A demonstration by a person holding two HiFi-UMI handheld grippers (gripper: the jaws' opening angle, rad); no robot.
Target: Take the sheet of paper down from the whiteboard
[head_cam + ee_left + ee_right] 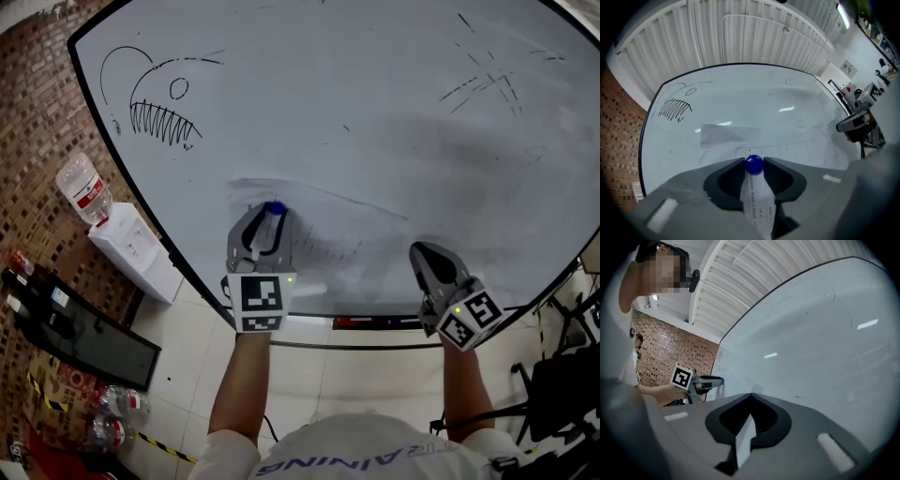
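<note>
Sheet of paper on whiteboard, edge in right gripper.

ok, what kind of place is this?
Probably an office or lab workroom: a large whiteboard, a water dispenser beside it by a brick wall, and a tiled floor.

The right gripper holds its fingers pinched on the sheet of paper, near the whiteboard. Far left, the left gripper shows against a brick wall.
</note>
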